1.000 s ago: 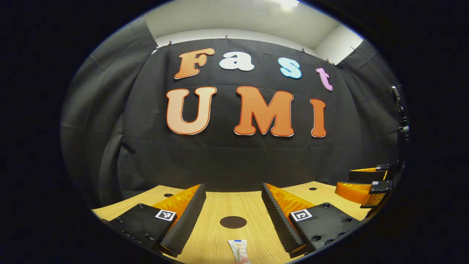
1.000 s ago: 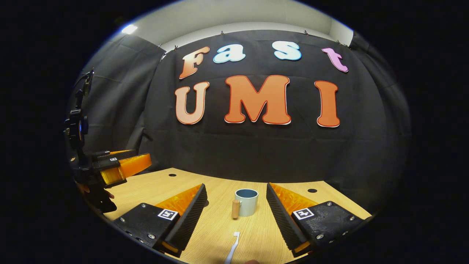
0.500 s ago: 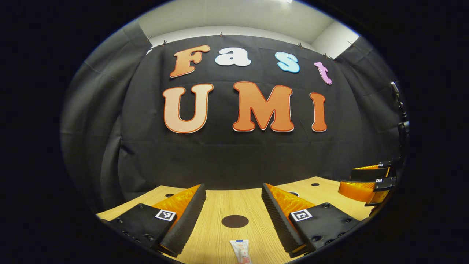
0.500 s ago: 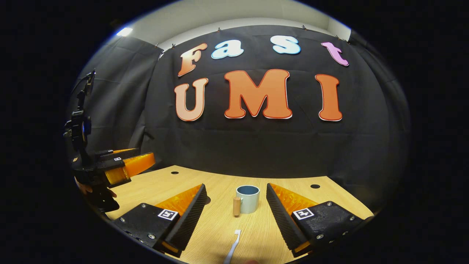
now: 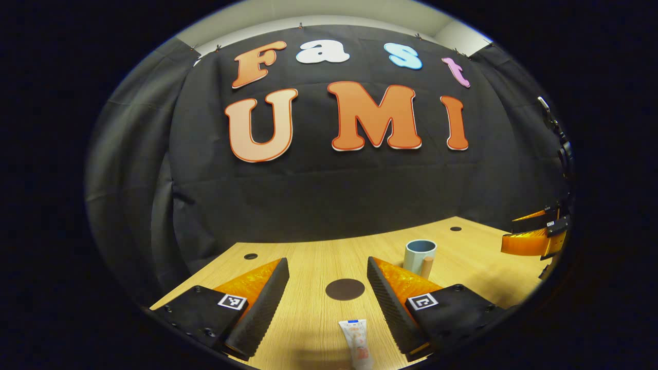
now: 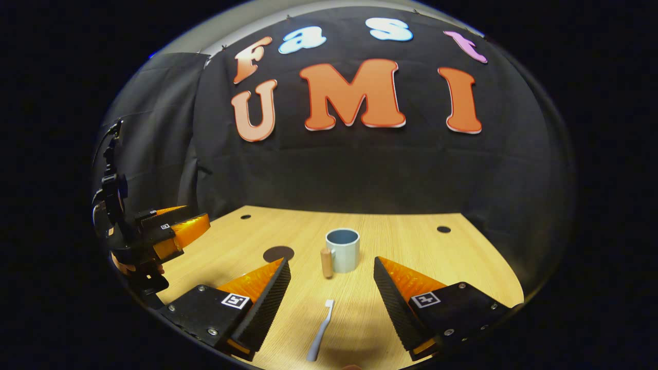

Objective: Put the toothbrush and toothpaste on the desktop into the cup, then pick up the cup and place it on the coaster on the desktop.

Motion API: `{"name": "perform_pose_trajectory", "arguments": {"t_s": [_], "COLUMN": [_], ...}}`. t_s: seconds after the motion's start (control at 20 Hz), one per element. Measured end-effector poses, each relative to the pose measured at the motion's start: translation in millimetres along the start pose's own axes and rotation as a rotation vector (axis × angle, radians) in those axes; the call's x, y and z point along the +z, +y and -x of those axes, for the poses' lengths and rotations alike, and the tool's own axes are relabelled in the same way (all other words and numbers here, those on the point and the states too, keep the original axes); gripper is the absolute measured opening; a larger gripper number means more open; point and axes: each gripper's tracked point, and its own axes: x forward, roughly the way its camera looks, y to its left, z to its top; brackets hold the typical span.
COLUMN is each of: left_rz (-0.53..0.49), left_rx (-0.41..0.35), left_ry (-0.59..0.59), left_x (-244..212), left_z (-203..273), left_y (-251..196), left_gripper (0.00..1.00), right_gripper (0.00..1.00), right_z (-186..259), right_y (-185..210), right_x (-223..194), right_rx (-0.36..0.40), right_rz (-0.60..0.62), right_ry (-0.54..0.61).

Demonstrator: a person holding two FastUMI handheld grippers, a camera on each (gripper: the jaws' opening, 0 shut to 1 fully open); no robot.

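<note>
While we hold both tools above the wooden desktop (image 5: 308,267), our left gripper (image 5: 327,295) has its fingers spread wide with nothing between them. Nearest to it in the left gripper view, the toothpaste (image 5: 357,345) lies flat on the wood between the two fingers, its cap end towards us and touching neither of them. Just beyond the tube we see the dark round coaster (image 5: 345,289), bare, lying in the gap between the fingertips. Farther off and to the right stands the cup (image 5: 419,255), upright, pale blue with a wooden handle, apart from the coaster.

Our right gripper (image 6: 332,295) is likewise wide open and grips nothing. In the right gripper view, the toothbrush (image 6: 321,330) lies flat on the desktop (image 6: 411,252) between its fingers, bristle end pointing away from us, clear of both. Past the brush the cup (image 6: 343,250) stands upright and looks empty, its handle on the left side. The coaster (image 6: 278,253) sits farther left, near the cup but not touching it. At the far left edge of that view we see the left gripper (image 6: 175,234) held above the wood.
</note>
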Motion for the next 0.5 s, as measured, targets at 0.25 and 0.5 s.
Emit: {"name": "perform_pose_trajectory", "arguments": {"t_s": [0.25, 0.5], "left_rz": [0.002, -0.024], "left_rx": [-0.030, -0.026], "left_ry": [0.138, 0.253], "left_x": [-32, -59], "left_z": [-7, -9], "left_y": [-3, 1], "left_gripper": [0.98, 1.00], "right_gripper": [0.97, 0.94], "right_z": [-12, -14], "right_y": [-5, -14], "right_x": [-31, -41], "right_rx": [0.028, 0.011], "right_rz": [-0.126, -0.131], "right_ry": [0.221, 0.304]}}
